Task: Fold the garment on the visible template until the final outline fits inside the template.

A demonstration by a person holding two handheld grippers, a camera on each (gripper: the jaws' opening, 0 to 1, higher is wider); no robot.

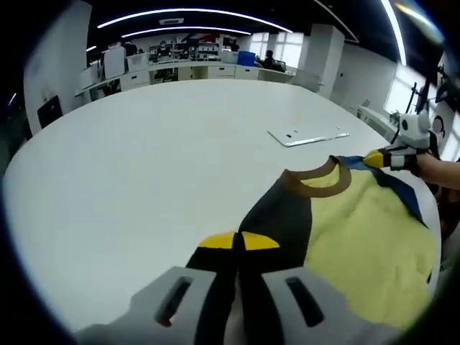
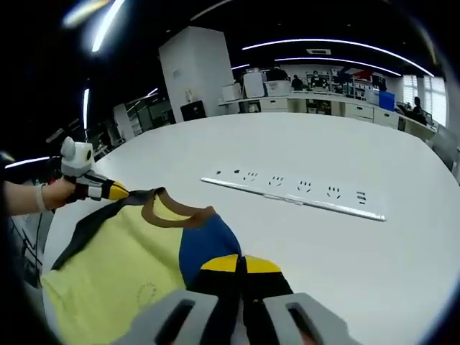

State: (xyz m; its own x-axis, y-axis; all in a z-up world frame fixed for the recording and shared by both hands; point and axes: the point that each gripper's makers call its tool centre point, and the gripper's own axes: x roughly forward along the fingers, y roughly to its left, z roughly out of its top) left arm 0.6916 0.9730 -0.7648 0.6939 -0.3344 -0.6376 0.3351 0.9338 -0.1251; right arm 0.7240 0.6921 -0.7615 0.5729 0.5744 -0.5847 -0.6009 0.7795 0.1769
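A yellow T-shirt (image 1: pixel 359 230) with a brown collar (image 1: pixel 316 180), one black sleeve and one blue sleeve lies spread at the near edge of the white table (image 1: pixel 158 165). My left gripper (image 1: pixel 238 241) is shut on the black sleeve side near the shoulder. The right gripper (image 1: pixel 374 159) pinches the blue shoulder at the far side of the collar. In the right gripper view my right gripper (image 2: pixel 241 264) is shut on the blue sleeve of the T-shirt (image 2: pixel 115 266), and the left gripper (image 2: pixel 118 191) holds the black shoulder beyond the collar (image 2: pixel 172 212).
A flat white socket strip (image 2: pixel 295 194) is set into the table past the shirt, also seen as the socket strip (image 1: pixel 309 135). A person's hand (image 2: pixel 29 195) holds the left gripper. Desks, monitors and seated people line the far wall.
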